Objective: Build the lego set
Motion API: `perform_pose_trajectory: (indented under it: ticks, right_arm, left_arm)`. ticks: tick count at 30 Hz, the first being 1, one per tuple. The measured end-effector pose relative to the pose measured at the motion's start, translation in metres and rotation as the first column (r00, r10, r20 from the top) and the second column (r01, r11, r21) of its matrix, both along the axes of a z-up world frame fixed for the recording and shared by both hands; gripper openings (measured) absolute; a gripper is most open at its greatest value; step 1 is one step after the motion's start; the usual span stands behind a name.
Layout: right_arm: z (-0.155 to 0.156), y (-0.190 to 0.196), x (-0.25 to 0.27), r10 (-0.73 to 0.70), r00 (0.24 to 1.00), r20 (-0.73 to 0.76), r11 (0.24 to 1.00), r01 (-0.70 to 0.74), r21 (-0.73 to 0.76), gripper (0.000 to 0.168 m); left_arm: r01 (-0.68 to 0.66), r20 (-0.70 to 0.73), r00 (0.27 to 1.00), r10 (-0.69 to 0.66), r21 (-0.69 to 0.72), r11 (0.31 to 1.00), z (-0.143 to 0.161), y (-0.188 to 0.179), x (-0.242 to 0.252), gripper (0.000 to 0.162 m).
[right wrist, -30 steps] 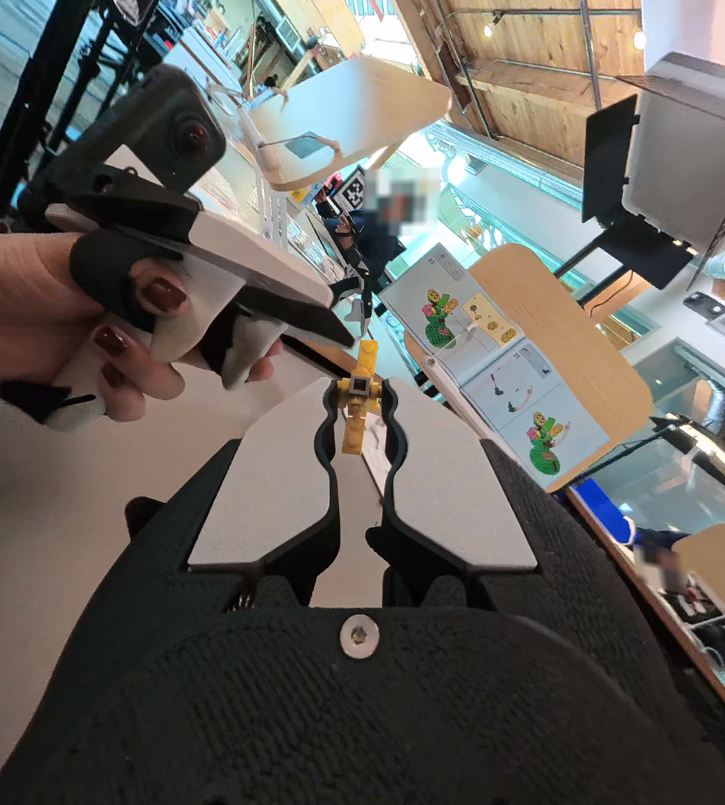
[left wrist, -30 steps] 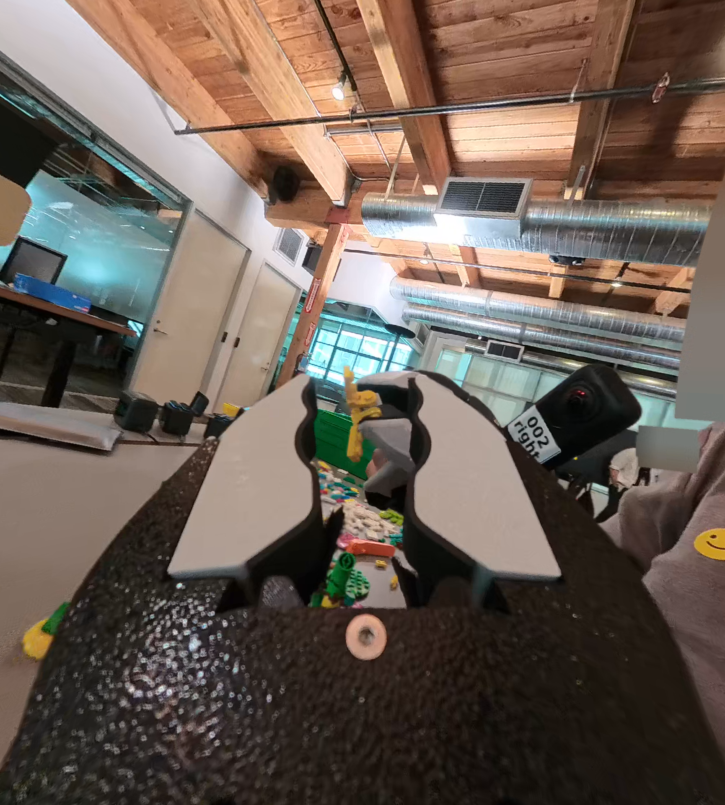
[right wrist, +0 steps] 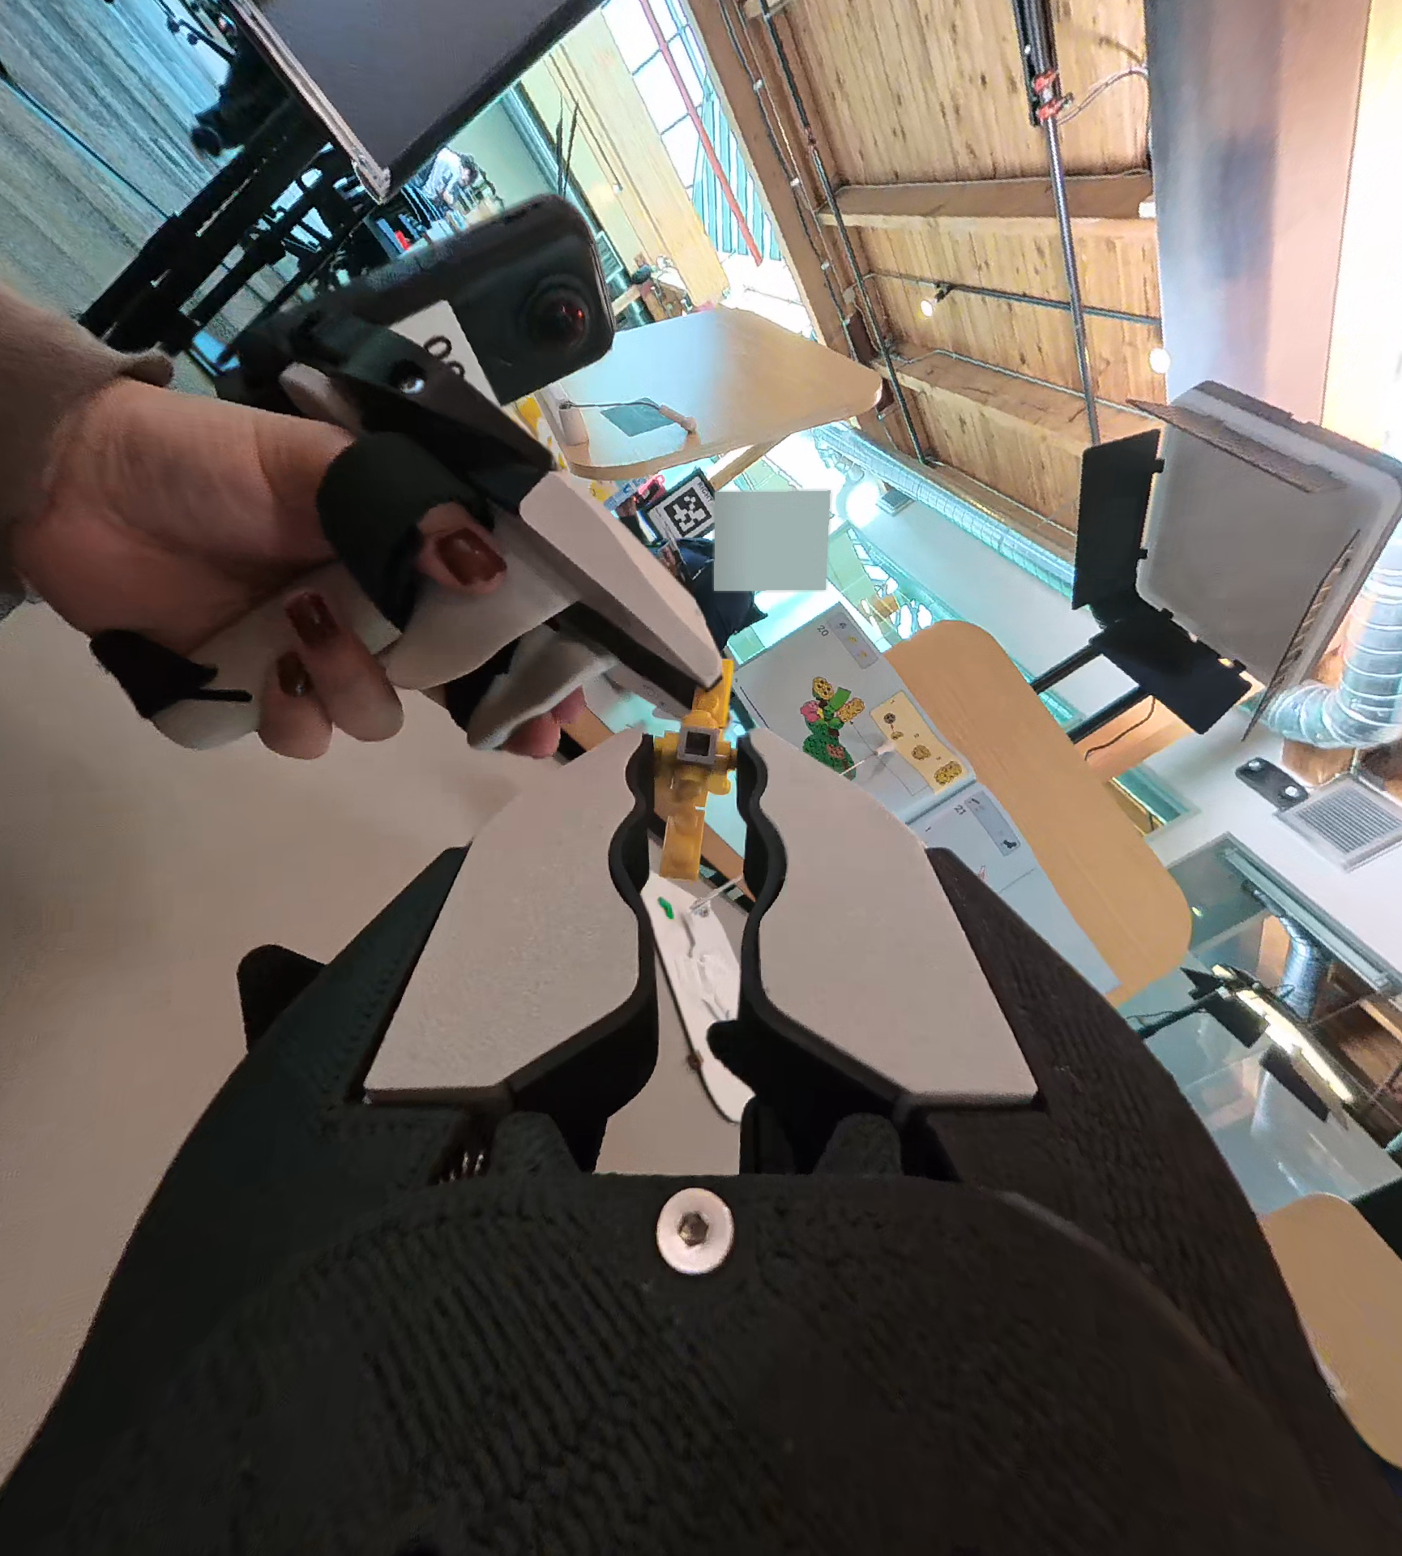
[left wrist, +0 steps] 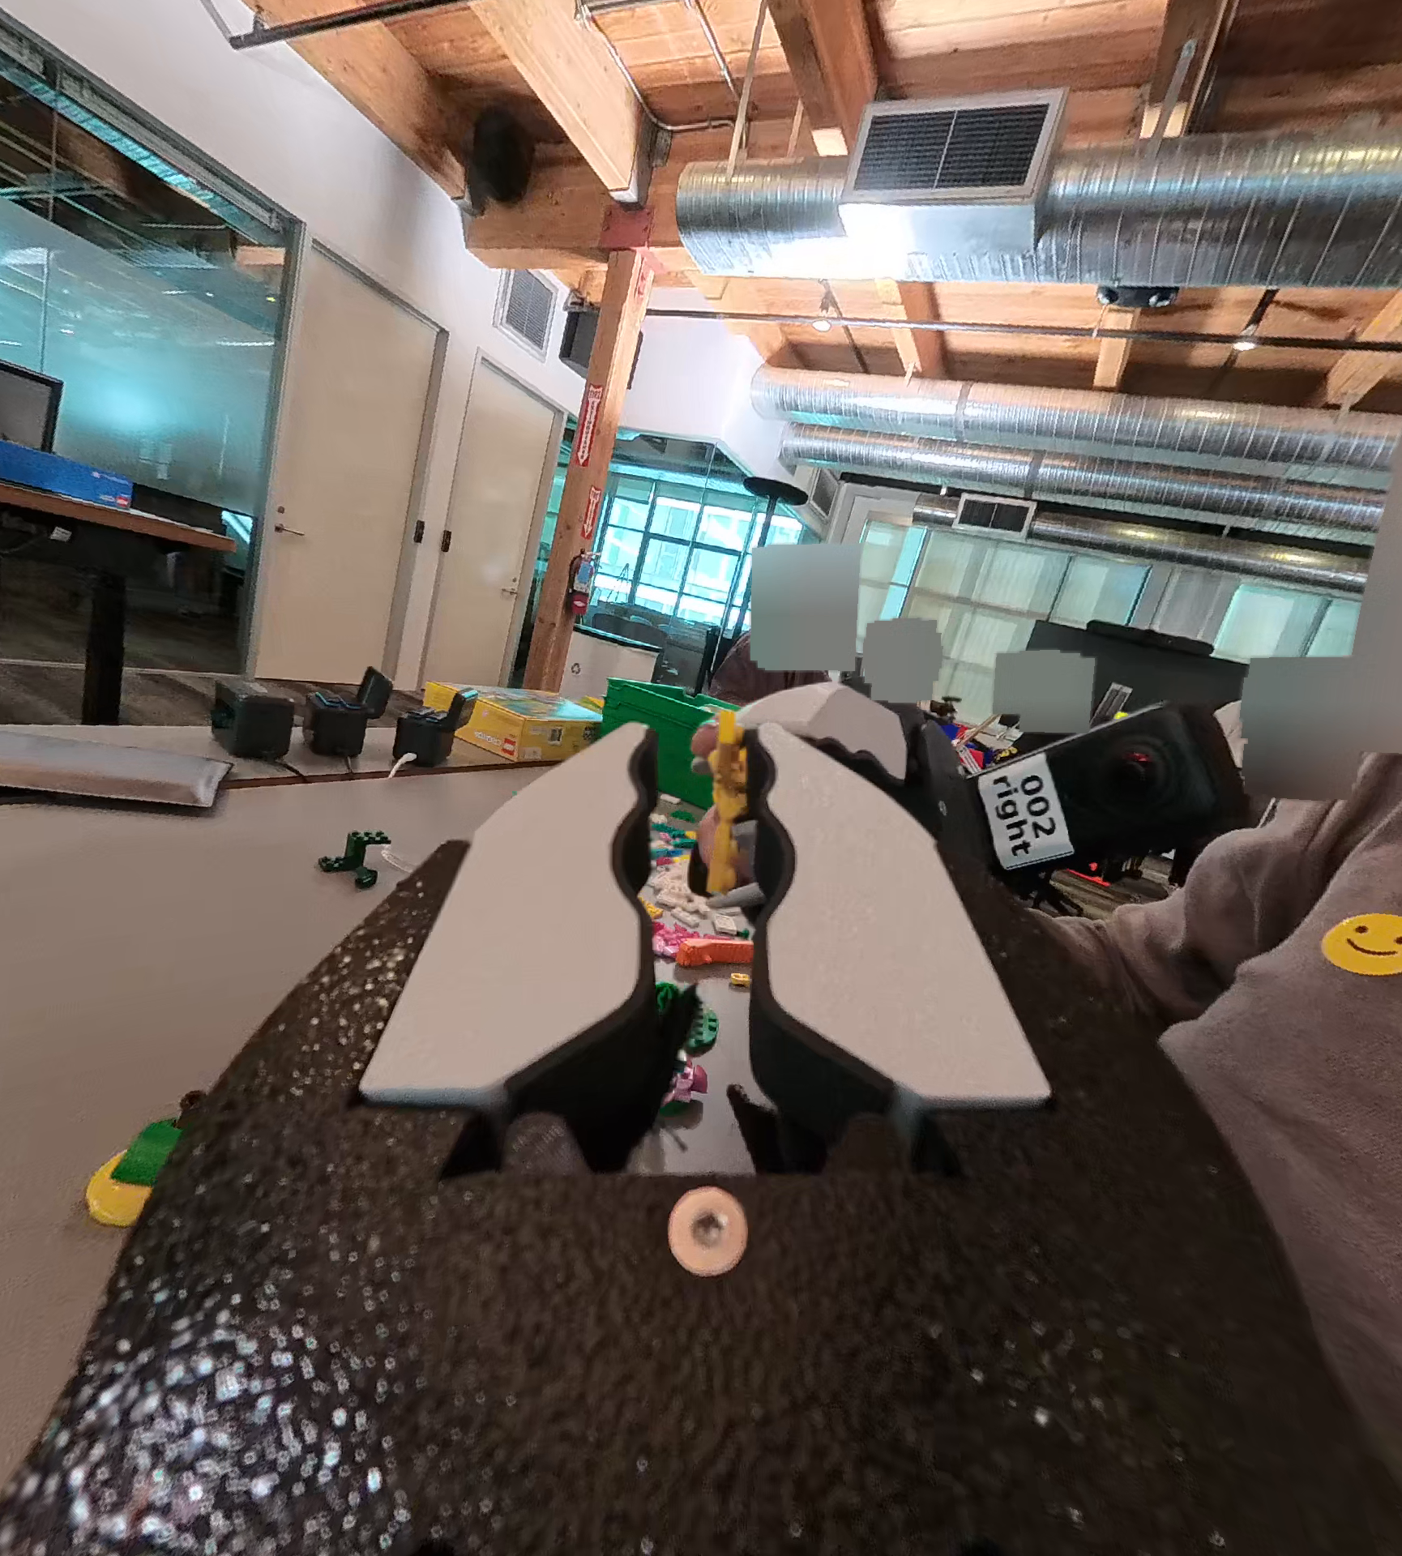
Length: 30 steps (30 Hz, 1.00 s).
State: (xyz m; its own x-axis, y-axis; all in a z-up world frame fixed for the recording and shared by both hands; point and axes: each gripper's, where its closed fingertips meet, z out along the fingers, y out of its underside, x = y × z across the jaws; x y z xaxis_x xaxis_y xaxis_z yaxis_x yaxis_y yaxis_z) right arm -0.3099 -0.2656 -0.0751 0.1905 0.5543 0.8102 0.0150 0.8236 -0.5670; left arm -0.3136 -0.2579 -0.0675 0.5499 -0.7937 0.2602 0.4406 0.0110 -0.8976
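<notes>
A yellow lego piece [right wrist: 691,779] with a grey square block on it is held off the table. My right gripper [right wrist: 695,749] is shut on its crossbar. My left gripper [left wrist: 699,734] comes in from the left in the right wrist view [right wrist: 693,692], with its jaws narrowly apart on either side of the piece's upper end [left wrist: 727,783]. The piece sits close to the left gripper's right finger, with a gap to the other finger. The right gripper's white finger [left wrist: 828,716] shows just behind the piece.
A pile of loose bricks [left wrist: 689,905], an orange piece [left wrist: 710,951] and a dark green piece [left wrist: 357,859] lie on the beige table [left wrist: 133,968]. A green bin [left wrist: 651,732], a yellow box [left wrist: 529,720] and an open instruction booklet [right wrist: 874,732] stand farther back. My two grippers' fingertips are within a few centimetres of each other.
The left gripper has moved in onto the upper end of the yellow piece, and its jaws have narrowed. The right gripper still holds the piece.
</notes>
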Motion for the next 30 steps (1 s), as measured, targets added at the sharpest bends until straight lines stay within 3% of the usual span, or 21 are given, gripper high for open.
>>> perform_pose_trajectory:
  ticks: [3, 10, 13, 16, 18, 20, 22, 24, 26, 28, 30]
  right_arm:
    - [-0.002, -0.001, 0.001, 0.004, 1.000, 0.013, 1.000, -0.004, 0.014, 0.016]
    - [-0.006, -0.002, 0.001, 0.009, 1.000, 0.013, 1.000, -0.010, 0.025, 0.016]
    - [-0.008, 0.001, 0.001, -0.002, 0.999, 0.035, 0.998, 0.004, -0.070, 0.017]
    - [-0.010, 0.006, 0.004, 0.030, 0.997, 0.071, 0.963, -0.009, -0.269, 0.018]
    - [-0.015, 0.014, 0.004, 0.075, 0.992, 0.099, 0.863, -0.015, -0.505, 0.015]
    - [-0.015, 0.019, 0.006, 0.171, 0.982, 0.077, 0.670, -0.059, -0.740, 0.015]
    - [-0.010, 0.017, 0.010, 0.308, 0.951, -0.011, 0.380, -0.134, -0.915, 0.016]
    - [-0.008, 0.019, 0.013, 0.382, 0.919, -0.097, 0.073, -0.135, -0.988, 0.018]
    - [-0.012, 0.016, 0.014, 0.439, 0.887, -0.145, -0.132, -0.096, -0.987, 0.021]
    - [-0.016, 0.010, 0.014, 0.471, 0.867, -0.162, -0.206, -0.070, -0.976, 0.025]
    - [-0.021, 0.012, 0.011, 0.445, 0.886, -0.127, -0.143, -0.070, -0.987, 0.025]
  left_arm:
    - [0.053, -0.018, 0.998, -0.053, 0.009, 0.999, -0.001, -0.004, 0.004, 0.005]
    - [0.019, -0.102, 0.995, -0.012, 0.068, 0.997, -0.004, -0.005, 0.005, 0.004]
    - [-0.124, -0.249, 0.950, 0.187, 0.251, 0.960, -0.003, -0.007, 0.005, 0.004]
    - [-0.237, -0.401, 0.795, 0.455, 0.486, 0.841, -0.002, -0.009, 0.006, 0.004]
    - [-0.250, -0.447, 0.642, 0.623, 0.646, 0.722, -0.002, -0.012, 0.008, 0.004]
    - [-0.220, -0.452, 0.513, 0.730, 0.752, 0.621, -0.003, -0.015, 0.011, 0.004]
    - [-0.189, -0.429, 0.406, 0.807, 0.825, 0.533, -0.003, -0.016, 0.013, 0.004]
    - [-0.132, -0.412, 0.288, 0.864, 0.877, 0.462, -0.007, -0.015, 0.016, 0.004]
    - [-0.044, -0.398, 0.168, 0.902, 0.911, 0.410, -0.014, -0.013, 0.021, 0.004]
    - [0.027, -0.388, 0.076, 0.919, 0.922, 0.387, -0.023, -0.009, 0.024, 0.004]
    - [0.062, -0.390, 0.054, 0.919, 0.920, 0.387, -0.029, -0.008, 0.029, 0.004]
